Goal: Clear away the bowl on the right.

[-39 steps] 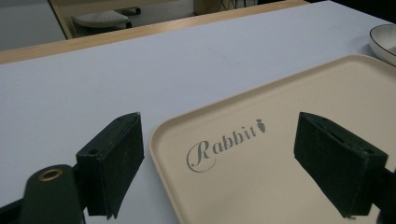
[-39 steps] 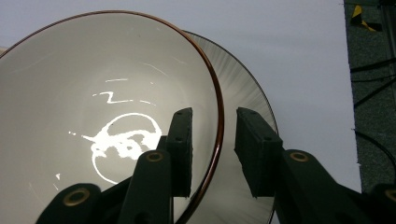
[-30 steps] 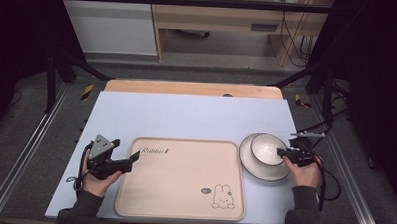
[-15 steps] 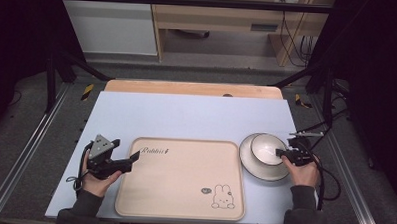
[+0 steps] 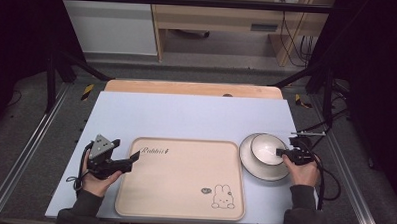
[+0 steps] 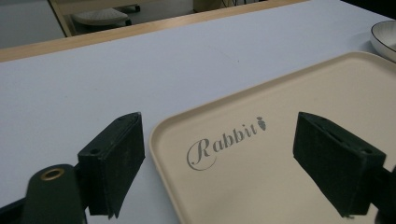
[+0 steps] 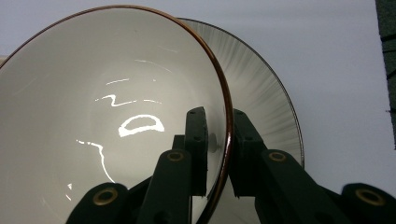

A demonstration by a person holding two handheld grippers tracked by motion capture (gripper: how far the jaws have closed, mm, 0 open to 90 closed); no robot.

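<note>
While your left gripper (image 5: 130, 163) hovers with jaws wide apart over the near-left corner of one smooth beige rectangular tray (image 5: 183, 191) printed "Rabbit", your right gripper (image 5: 280, 153), reaching level from the right, has just been closing and now pinches the brown rim of one glossy white bowl (image 5: 264, 147), sitting on one round plate (image 5: 257, 169).

One bowl (image 5: 265, 148), one plate (image 5: 257, 166), one tray (image 5: 181, 179), two grippers (image 5: 133, 163) (image 5: 280, 153)

The pale blue table top (image 5: 186, 114) lies unobstructed beyond the beige rectangular plastic tray (image 5: 184, 181). The white ceramic bowl (image 5: 265, 147) on the grey-rimmed plate (image 5: 257, 169) blocks the tray's right side.
</note>
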